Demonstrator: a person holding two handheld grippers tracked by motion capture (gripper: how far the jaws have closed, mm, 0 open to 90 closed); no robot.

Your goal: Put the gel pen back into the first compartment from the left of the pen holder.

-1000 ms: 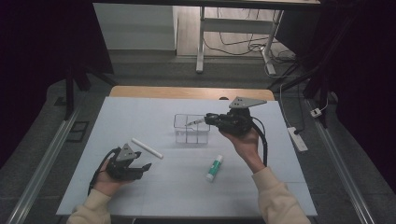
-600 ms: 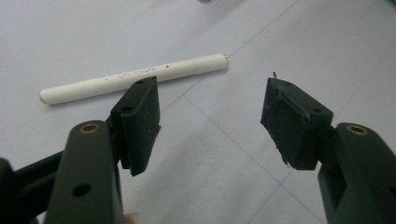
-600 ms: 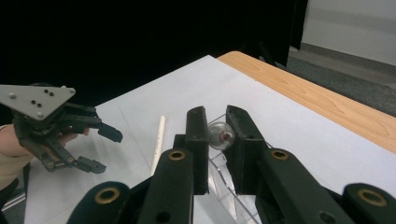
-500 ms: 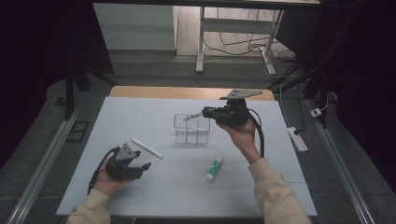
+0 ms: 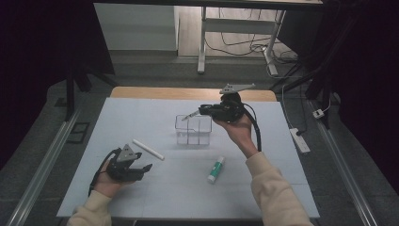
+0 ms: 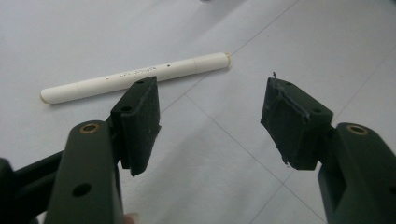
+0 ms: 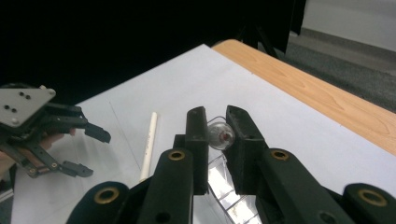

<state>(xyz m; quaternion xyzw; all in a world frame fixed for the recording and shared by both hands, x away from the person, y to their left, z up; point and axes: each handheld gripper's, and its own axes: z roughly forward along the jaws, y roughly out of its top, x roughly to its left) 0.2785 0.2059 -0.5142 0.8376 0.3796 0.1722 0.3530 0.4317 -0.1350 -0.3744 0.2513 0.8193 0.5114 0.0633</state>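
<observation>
A pale sheet covers the table (image 5: 141,117). The left gripper (image 6: 210,116) rests low with its jaws spread wide; a white marker (image 6: 135,77) lies just beyond them. The right gripper (image 7: 217,135) pinches a slim clear pen (image 7: 219,134) between narrow jaws, above a clear divided organizer (image 5: 193,130). A green-capped tube (image 5: 216,169) lies nearer the person.

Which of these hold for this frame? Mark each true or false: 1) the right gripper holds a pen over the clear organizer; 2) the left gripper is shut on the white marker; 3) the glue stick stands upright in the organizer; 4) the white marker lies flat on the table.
1) True: the right gripper clamps a pen above the clear organizer.
2) False: the left gripper is open; the white marker lies beyond its jaws.
3) False: the glue stick lies on the table.
4) True.
</observation>
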